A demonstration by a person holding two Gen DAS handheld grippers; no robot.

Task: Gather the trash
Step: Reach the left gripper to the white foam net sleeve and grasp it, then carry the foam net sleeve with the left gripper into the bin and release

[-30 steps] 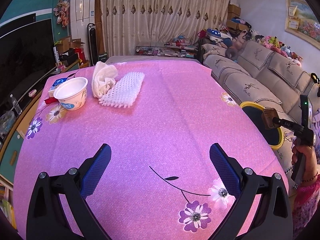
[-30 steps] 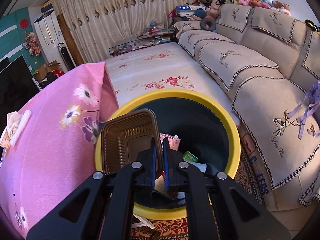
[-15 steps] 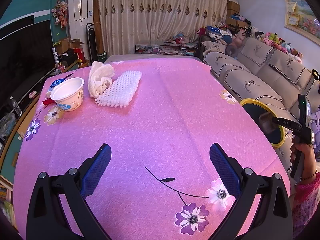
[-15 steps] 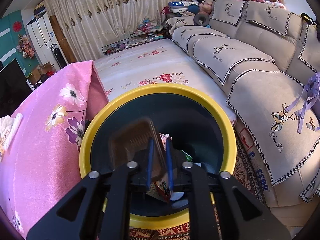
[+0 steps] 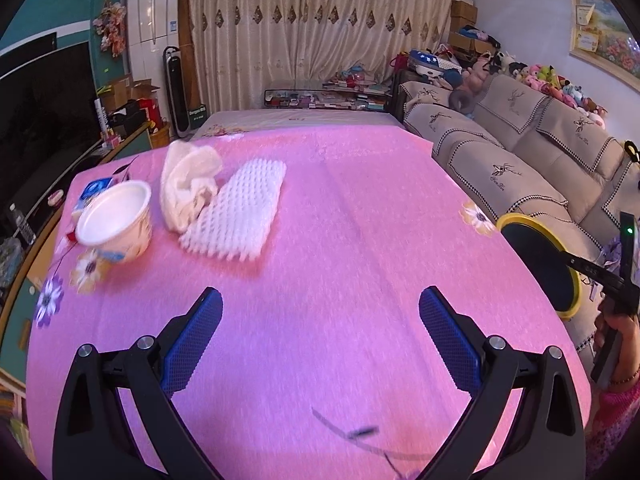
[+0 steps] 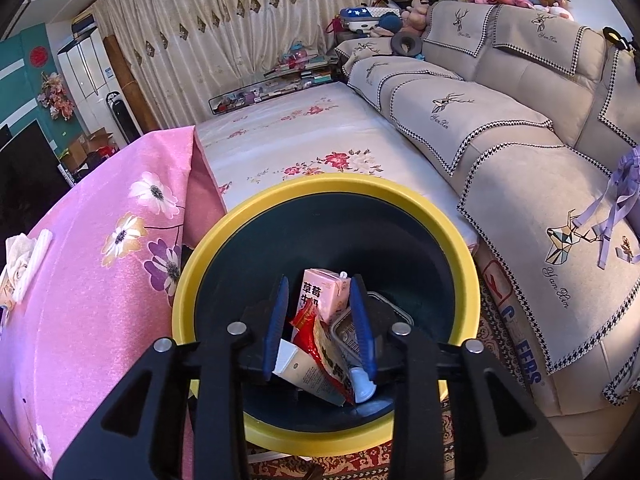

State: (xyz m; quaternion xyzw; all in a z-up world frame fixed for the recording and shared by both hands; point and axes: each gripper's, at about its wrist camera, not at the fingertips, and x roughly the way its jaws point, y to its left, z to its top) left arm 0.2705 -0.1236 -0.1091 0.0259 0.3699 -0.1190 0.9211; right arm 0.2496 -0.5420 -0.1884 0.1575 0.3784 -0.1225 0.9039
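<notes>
Right wrist view: right tongs (image 6: 320,320) had just been opening over the yellow-rimmed bin (image 6: 460,248), nothing between the pads.
Brown tray (image 6: 390,312): dropped, lay inside the bin with other trash.
Left tongs (image 5: 320,332): wide apart, empty.
Still on the counter (image 5: 360,240): paper cup (image 5: 116,220), foam sheet (image 5: 236,212).

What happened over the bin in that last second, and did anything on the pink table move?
The right tongs have just been opening and let go of the brown plastic tray, which dropped into the yellow-rimmed black bin; nothing is between them now. The left tongs slid across the pink tablecloth, open. The white paper cup, cloth and foam netting stayed put.
</notes>
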